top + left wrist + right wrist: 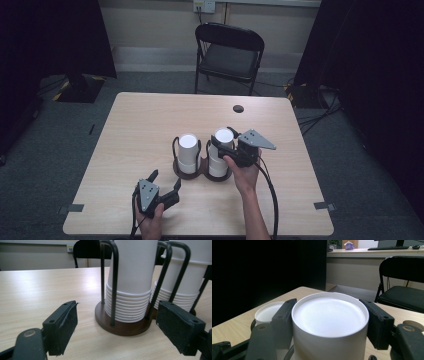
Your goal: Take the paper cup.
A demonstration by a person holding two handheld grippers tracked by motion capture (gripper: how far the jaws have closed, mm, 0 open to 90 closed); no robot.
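High view shows your right gripper (224, 139) closed around the top cup of the right stack of upside-down white paper cups (220, 154), its black padded jaws pressing both sides of the smooth cylinder, which stands in a dark round wooden holder with bent black wire posts (216, 176) near the middle of the pale wood-grain table (140, 115). Your left gripper (165, 179) rests with its jaws spread wide and empty, just in front of the left stack of ribbed-rimmed white cups (188, 152).

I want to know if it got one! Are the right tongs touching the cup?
Touching. The right gripper view shows the tongs pressed against both sides of the cup.
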